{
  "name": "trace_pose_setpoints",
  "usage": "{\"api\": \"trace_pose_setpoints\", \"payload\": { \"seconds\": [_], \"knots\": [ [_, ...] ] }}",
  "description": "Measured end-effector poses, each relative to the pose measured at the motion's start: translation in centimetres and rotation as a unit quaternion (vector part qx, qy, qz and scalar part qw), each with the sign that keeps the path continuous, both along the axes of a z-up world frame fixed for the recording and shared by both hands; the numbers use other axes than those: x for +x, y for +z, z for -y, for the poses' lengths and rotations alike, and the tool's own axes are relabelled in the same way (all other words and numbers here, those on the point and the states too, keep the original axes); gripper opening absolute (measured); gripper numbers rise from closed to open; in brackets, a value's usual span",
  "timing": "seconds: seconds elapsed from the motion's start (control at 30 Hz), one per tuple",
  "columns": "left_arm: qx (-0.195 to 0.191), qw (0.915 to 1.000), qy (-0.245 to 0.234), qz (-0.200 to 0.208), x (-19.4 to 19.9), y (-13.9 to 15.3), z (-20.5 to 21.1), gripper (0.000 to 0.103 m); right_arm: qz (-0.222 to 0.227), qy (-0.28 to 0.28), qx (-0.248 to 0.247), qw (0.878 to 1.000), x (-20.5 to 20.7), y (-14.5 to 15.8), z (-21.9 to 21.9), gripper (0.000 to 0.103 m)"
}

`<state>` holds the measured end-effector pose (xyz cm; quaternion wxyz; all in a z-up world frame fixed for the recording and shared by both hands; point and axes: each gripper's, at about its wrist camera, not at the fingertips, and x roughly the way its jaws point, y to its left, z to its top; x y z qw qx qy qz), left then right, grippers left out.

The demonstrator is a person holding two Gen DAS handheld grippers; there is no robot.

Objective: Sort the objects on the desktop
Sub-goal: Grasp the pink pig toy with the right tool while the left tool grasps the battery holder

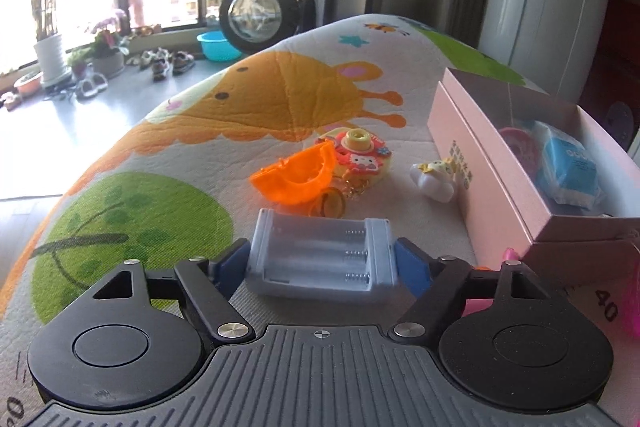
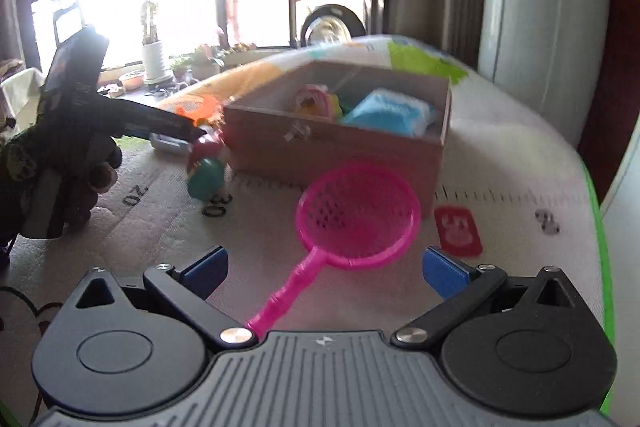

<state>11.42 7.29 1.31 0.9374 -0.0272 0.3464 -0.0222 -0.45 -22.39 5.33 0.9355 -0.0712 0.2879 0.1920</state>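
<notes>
Right up close, the left tool [image 1: 322,263] has its blue pads clamped on both ends of the grey battery holder [image 1: 320,255], low over the cartoon-print mat [image 1: 180,147]. Beyond it lie an orange shell piece [image 1: 294,177], a Hello Kitty keychain [image 1: 360,155] and a small white figurine [image 1: 434,177] beside the pink box [image 1: 480,163]. The right tool [image 2: 326,267] gapes wide, empty, over the pink strainer [image 2: 356,217], whose handle runs back between its pads; the strainer sits just before the box.

I count one battery holder [image 1: 320,259], one orange shell [image 1: 294,177], one keychain [image 1: 360,157], one pink strainer [image 2: 356,217], one box [image 2: 340,147].
</notes>
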Motion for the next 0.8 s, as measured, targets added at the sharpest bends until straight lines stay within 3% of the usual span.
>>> {"api": "trace_pose_setpoints", "payload": {
  "seconds": [0.1,0.17,0.3,0.4,0.53,0.57,0.8],
  "knots": [
    [0.000,0.9998,-0.020,-0.001,-2.1,-0.1,-0.2,0.082,0.044,0.059,-0.041,0.996,-0.4,2.0,-2.8,0.103],
    [-0.003,0.9994,-0.034,-0.004,-4.2,0.0,-0.5,0.082,0.043,0.087,-0.054,0.994,0.2,2.5,-4.8,0.099],
    [-0.007,0.9982,-0.059,-0.006,-9.4,0.0,-1.3,0.083,0.031,0.132,-0.083,0.987,2.5,1.9,-8.9,0.072],
    [-0.003,0.9968,-0.080,-0.007,-12.7,0.0,-1.7,0.083,0.012,0.146,-0.097,0.984,5.0,0.9,-11.5,0.061],
    [0.002,0.9949,-0.101,-0.005,-14.4,0.1,-1.4,0.088,-0.011,0.133,-0.102,0.986,8.1,-0.6,-13.9,0.057],
    [-0.001,0.9948,-0.102,-0.005,-14.4,0.1,-1.4,0.091,-0.023,0.128,-0.098,0.987,8.6,-0.9,-14.2,0.046],
    [-0.021,0.9912,-0.130,-0.017,-14.1,0.1,-0.2,0.097,-0.080,0.099,-0.043,0.991,6.6,-0.8,-10.5,0.045]
  ]
}}
